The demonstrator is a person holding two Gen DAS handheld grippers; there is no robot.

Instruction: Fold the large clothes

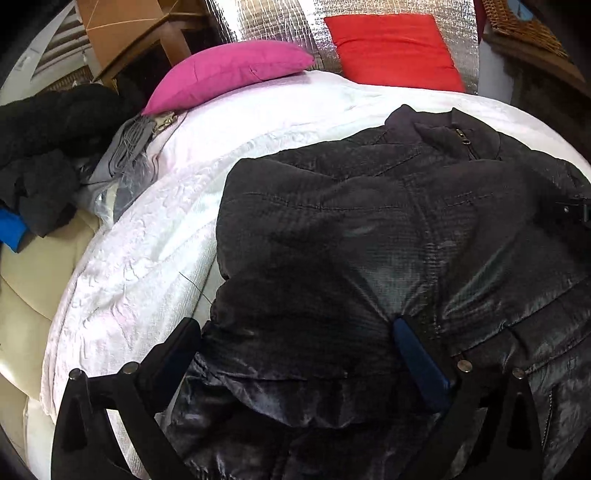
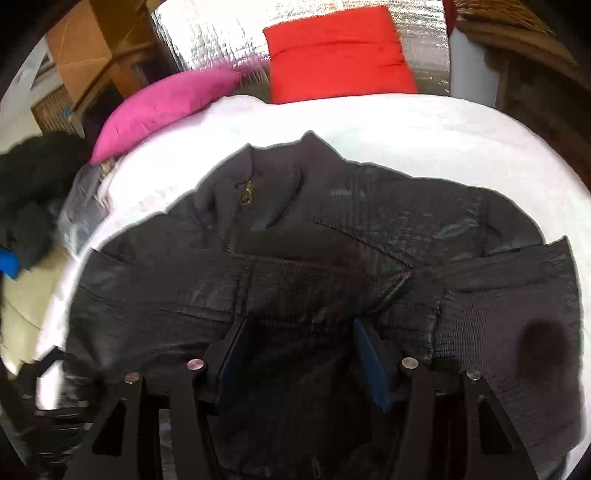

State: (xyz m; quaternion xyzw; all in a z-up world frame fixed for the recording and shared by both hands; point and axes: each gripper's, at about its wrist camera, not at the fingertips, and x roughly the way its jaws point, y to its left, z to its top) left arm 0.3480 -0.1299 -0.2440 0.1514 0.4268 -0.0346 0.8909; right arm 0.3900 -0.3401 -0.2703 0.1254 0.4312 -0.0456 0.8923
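both grippers' linkages cut off below, black jacket [image 1: 369, 240] hem hidden beneath

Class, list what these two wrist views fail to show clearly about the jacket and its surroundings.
- Black quilted jacket: hem hidden below the left gripper, left view.
- Its right-hand side: cut off by the frame edge, left view.
- Dark clothes pile: motion-blurred, right view.
- Right gripper: whether it touches fabric, unclear.

Jackets: one dark jacket [image 1: 369, 240], spread on the bed
Cushions: two, one pink cushion [image 1: 229, 74] far left, one red cushion [image 1: 395, 51] far right
White bedcovers: one white bedcover [image 1: 147, 240]
Dark clothes piles: one dark pile [image 1: 48, 147] at the left
Cardboard boxes: one cardboard box [image 1: 114, 33] far left
Hand-held grippers: two, left hand-held gripper [image 1: 295, 332], right hand-held gripper [image 2: 299, 339]
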